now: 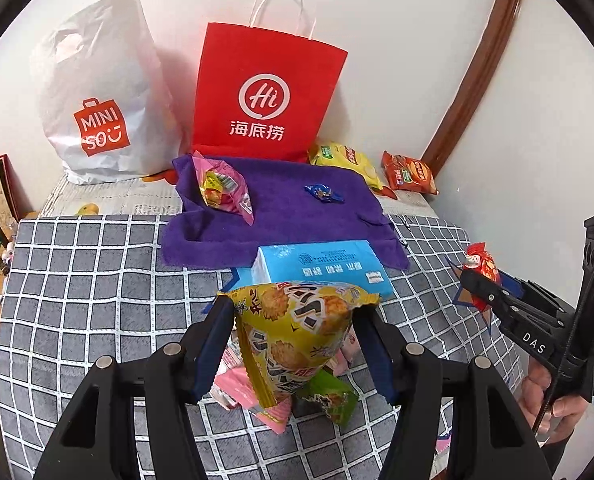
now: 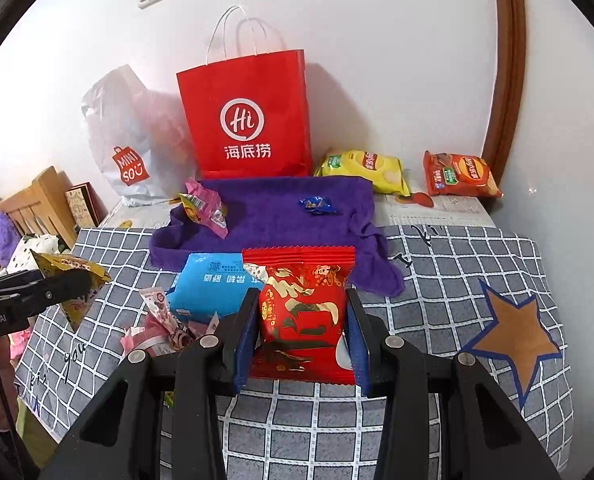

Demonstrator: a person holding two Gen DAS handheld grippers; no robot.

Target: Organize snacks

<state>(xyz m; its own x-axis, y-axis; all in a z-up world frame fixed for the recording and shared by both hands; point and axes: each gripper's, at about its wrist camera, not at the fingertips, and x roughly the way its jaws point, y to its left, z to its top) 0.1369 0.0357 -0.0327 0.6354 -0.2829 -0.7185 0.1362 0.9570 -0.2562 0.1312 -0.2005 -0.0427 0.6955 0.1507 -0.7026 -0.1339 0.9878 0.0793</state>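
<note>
My left gripper (image 1: 295,308) is shut on a yellow rice-cracker packet (image 1: 297,336), held above the checked cloth (image 1: 97,280). Under it lies a pile of pink and green packets (image 1: 329,396). My right gripper (image 2: 302,296) is shut on a red snack packet (image 2: 303,320), also lifted off the cloth. Each wrist view shows the other gripper from the side: the right gripper (image 1: 471,276) with its red packet (image 1: 482,262), the left gripper (image 2: 77,284) with its yellow packet (image 2: 73,266). A purple towel (image 1: 281,208) behind carries a pink bag (image 1: 221,184) and a blue candy (image 1: 323,193).
A red paper bag (image 1: 265,92) and a white plastic bag (image 1: 105,100) stand against the back wall. A blue tissue pack (image 1: 321,268) lies at the towel's near edge. Yellow chips (image 2: 365,170) and orange chips (image 2: 461,176) lie at the back right. A wooden door frame (image 2: 505,80) rises at the right.
</note>
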